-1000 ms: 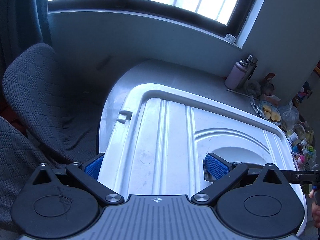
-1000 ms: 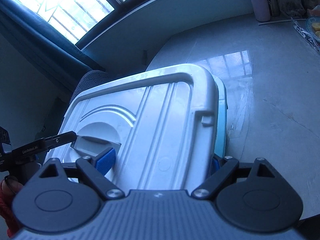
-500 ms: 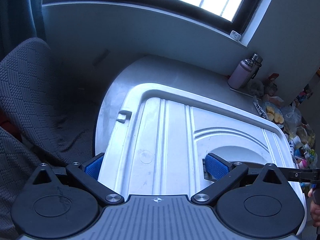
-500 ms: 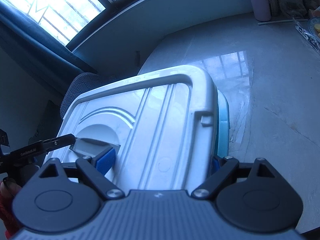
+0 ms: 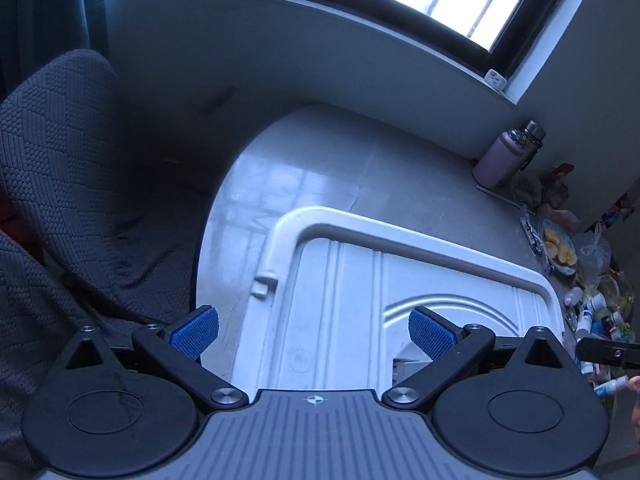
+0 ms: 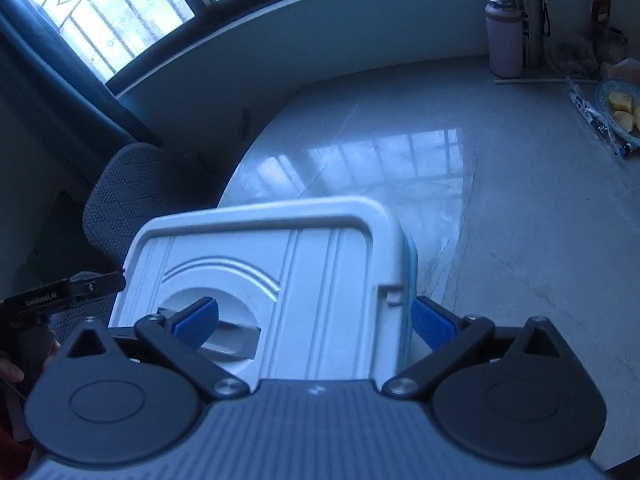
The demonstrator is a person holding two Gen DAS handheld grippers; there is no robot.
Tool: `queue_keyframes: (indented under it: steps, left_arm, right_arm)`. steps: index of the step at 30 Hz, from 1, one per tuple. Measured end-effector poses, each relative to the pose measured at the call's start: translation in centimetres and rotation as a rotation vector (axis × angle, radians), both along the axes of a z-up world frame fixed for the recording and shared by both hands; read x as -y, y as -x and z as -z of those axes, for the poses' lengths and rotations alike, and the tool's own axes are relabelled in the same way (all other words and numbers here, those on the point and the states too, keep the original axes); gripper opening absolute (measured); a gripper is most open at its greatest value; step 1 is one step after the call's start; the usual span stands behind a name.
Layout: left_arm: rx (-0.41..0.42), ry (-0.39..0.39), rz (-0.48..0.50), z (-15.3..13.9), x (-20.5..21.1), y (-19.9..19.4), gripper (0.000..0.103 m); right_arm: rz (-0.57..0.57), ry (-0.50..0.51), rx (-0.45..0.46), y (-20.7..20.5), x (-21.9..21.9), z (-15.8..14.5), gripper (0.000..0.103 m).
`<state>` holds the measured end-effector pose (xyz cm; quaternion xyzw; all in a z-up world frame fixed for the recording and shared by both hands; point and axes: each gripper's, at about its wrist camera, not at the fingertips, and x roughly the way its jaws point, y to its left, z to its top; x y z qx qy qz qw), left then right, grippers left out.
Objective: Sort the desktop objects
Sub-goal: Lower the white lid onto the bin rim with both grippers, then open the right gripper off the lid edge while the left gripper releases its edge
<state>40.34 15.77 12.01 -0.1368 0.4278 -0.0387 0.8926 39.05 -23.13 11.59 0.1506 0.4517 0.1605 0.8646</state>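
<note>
At the near edge of the pale, glossy surface (image 6: 500, 216) sits the storage box, its white lid (image 6: 320, 272) ribbed lengthwise and running away from me toward the window. I have both tools straddling it from the near end. My right tool (image 6: 316, 320) has its jaws opening, one blue pad over the round recess with the grey handle (image 6: 236, 334), the other just outside the lid's right edge, neither pressing on it as far as I can see. My left tool (image 5: 314, 330) stands wide apart too: its left pad hangs off the lid's left edge over the surface, its right pad above the recess, gripping nothing. The handle lies between the two tools, so either could reach it; I judge the right slightly better lined up. The loose items to sort, small bottles (image 5: 592, 312) among them, are well off to the right.
</note>
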Motion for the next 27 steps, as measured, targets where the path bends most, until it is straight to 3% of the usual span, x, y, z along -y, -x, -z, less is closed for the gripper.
queue_keyframes:
  steps: [5, 12, 20, 27]
  left_arm:
    - [0.001, -0.031, -0.013, -0.3, -0.3, -0.1, 0.102]
    - [-0.04, -0.083, 0.0, -0.2, 0.3, -0.8, 0.103]
    - [-0.04, -0.083, -0.014, -0.9, -0.2, -1.1, 0.103]
    - [-0.075, -0.093, -0.018, -0.2, -0.4, -1.3, 0.103]
  right_arm:
    - [0.05, 0.018, -0.002, -0.6, 1.1, -0.4, 0.103]
    - [0.026, 0.037, -0.051, -0.4, 0.8, 0.4, 0.102]
    - [0.045, 0.035, 0.016, 0.0, 1.0, -1.3, 0.102]
    - [0.027, 0.054, -0.027, -0.4, 1.0, -0.2, 0.102]
